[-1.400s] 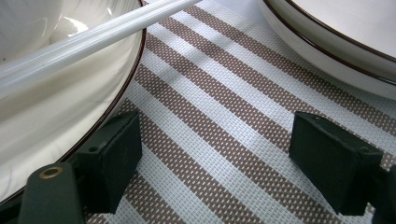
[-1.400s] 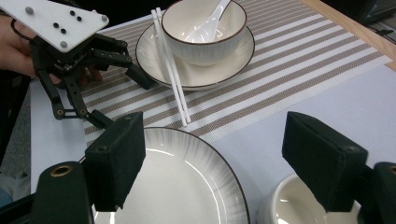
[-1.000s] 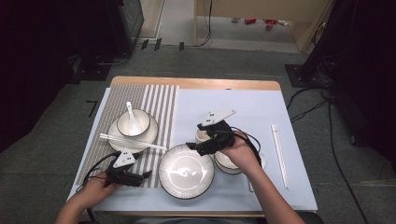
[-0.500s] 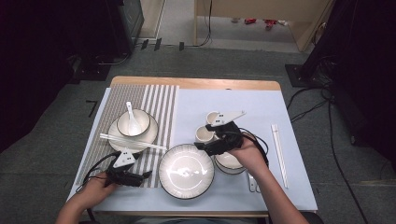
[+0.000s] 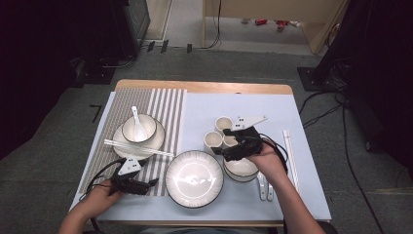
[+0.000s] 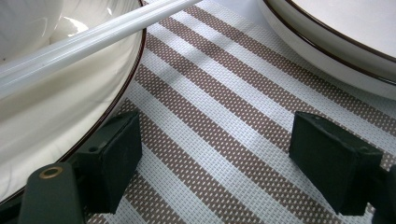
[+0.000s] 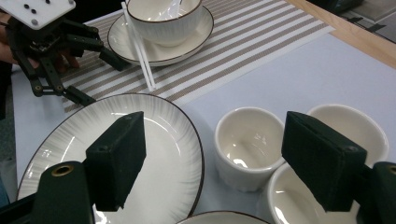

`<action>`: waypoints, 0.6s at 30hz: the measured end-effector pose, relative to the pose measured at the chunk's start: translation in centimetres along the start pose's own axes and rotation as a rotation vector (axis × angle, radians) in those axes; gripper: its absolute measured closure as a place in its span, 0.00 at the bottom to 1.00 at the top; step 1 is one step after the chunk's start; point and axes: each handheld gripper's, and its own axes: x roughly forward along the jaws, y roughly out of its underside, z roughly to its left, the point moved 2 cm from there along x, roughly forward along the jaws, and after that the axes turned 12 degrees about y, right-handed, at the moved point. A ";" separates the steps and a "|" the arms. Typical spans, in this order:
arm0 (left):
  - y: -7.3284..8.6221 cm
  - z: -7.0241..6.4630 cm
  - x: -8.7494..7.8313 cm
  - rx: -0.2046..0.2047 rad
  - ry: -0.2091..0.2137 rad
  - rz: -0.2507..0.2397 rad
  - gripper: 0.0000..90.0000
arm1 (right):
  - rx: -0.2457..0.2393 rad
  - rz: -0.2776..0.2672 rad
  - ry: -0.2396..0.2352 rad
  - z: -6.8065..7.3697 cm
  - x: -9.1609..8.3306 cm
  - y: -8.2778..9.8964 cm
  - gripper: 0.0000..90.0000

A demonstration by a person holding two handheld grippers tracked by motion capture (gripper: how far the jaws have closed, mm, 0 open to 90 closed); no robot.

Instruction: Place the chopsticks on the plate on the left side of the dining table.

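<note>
Resting low on the striped mat, left hand-held gripper has jaws apart, nothing between, pointing at the big plate. Chopsticks lie left of that plate, long axis crosswise over the saucer. Right of the plate, right hand-held gripper hangs over three cups, jaws apart, empty, forearm angled in from bench edge.

High view overhead, gripper views close (sharing plate)
</note>
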 end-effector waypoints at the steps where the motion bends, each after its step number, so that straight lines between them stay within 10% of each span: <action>1: 0.0 0.0 0.0 0.000 0.000 0.000 0.19 | 0.008 0.001 0.003 0.0 -0.1 0.1 0.25; 18: 0.0 0.0 0.0 0.002 0.000 0.002 0.19 | 0.043 -0.021 0.057 -2.2 -1.7 1.5 0.25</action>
